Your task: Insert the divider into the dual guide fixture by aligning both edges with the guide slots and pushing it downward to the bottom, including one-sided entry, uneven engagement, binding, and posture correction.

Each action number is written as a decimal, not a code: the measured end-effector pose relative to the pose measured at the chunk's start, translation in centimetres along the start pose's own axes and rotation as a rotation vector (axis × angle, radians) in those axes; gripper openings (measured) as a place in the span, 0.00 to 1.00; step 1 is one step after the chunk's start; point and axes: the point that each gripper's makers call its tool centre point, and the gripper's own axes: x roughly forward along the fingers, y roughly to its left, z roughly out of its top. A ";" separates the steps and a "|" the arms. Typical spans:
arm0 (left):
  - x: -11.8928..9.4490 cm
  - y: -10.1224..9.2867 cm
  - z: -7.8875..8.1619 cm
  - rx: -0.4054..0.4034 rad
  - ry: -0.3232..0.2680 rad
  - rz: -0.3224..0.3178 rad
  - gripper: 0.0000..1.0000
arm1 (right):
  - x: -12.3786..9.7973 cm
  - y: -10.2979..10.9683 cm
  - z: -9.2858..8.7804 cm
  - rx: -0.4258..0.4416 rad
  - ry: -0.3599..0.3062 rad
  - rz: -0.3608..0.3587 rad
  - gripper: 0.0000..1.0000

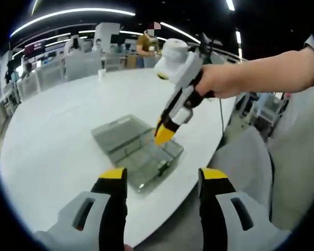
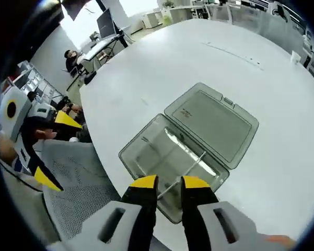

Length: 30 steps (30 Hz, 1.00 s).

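We see the clear plastic hinged box (image 2: pixel 190 144) lying open on the white round table (image 2: pixel 162 63). Right gripper (image 2: pixel 170 182) jaws nearly together around a thin clear divider (image 2: pixel 190 166) inside it; left gripper (image 1: pixel 164 175) jaws apart, empty, near the box.

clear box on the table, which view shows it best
The right gripper view: the clear box sits close, lid open flat, thin divider visible inside. In the left gripper view the box is smaller, and the right gripper covers part of it.

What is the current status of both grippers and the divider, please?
Left gripper open, hanging back over the table edge. Right gripper nearly closed at the thin clear plastic divider in the clear plastic lidded box; grip unclear. No obstruction.
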 end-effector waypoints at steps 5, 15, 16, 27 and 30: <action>-0.1 0.0 0.1 0.002 0.002 0.008 0.52 | -0.6 0.3 -0.4 -0.041 -0.027 0.012 0.14; -0.1 -0.2 0.6 0.010 0.005 0.025 0.52 | -1.8 0.9 -0.8 -0.178 -0.117 0.030 0.17; -0.1 -0.2 0.6 0.012 0.006 0.026 0.52 | -1.8 1.0 -0.9 -0.178 -0.116 0.032 0.19; -0.2 -0.2 0.6 0.021 0.021 0.036 0.52 | -2.8 2.3 -1.4 -0.269 -0.195 0.042 0.24; -0.1 -0.2 0.8 0.024 0.024 0.038 0.52 | -3.0 2.5 -1.4 -0.282 -0.218 0.042 0.25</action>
